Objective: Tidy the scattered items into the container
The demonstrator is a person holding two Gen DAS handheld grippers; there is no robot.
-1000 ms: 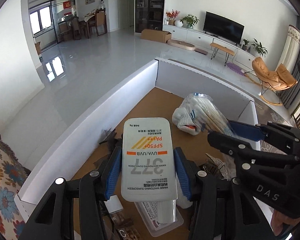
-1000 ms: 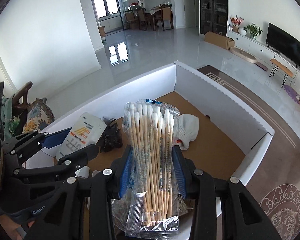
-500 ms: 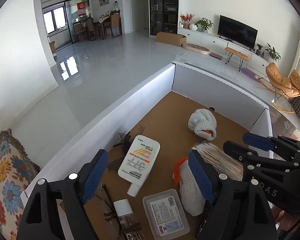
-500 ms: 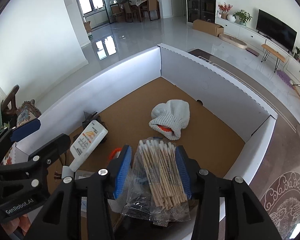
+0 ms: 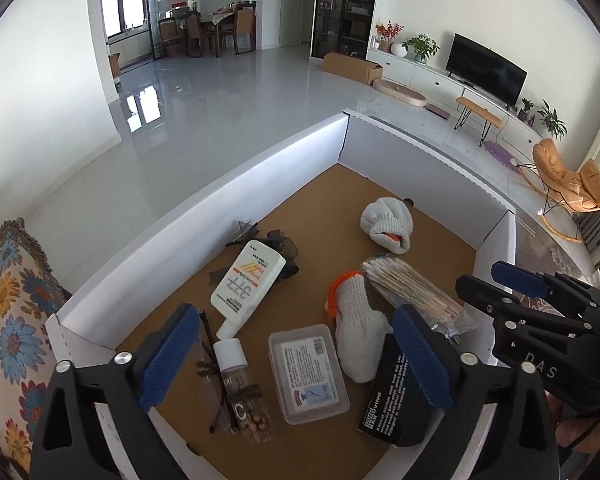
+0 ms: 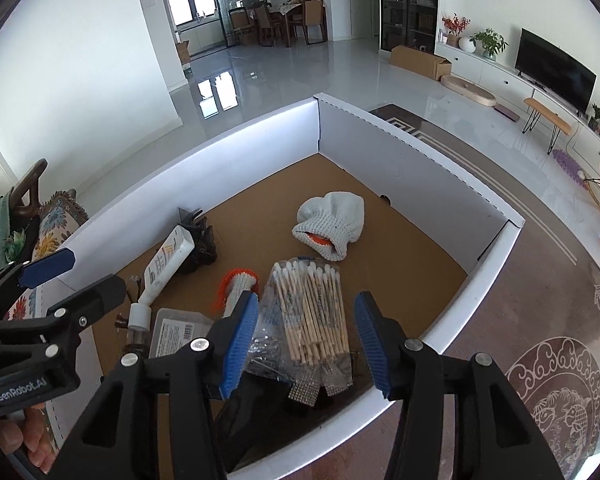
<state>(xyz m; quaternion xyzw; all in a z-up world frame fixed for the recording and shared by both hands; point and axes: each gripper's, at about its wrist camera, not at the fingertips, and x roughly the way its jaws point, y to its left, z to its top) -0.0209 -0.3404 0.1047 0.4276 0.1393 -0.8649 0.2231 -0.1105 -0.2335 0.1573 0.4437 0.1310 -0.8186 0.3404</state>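
The white cardboard box [image 5: 204,216] with a brown floor holds the items. A white sunscreen tube [image 5: 248,284] lies flat on the floor near the left wall. My left gripper [image 5: 296,344] hovers above the near end of the box, its jaws opening wide with nothing between the pads. A clear bag of cotton swabs [image 6: 312,308] rests on the pile at the box's near right. My right gripper [image 6: 306,340] hangs over it, jaws opening, and the pads stand clear of the bag on both sides.
The box [image 6: 400,160] also holds a balled knit glove [image 5: 388,222], a white glove with an orange cuff [image 5: 356,328], a clear plastic case [image 5: 308,372], a small bottle [image 5: 240,388], a black carton [image 5: 392,400] and a dark hair bow [image 5: 280,244]. A floral cushion [image 5: 8,320] lies left, a patterned rug [image 6: 540,360] right.
The left gripper let go of the sunscreen tube, which now lies in the box, and opened wide. The right gripper released the swab bag onto the pile and spread its jaws.
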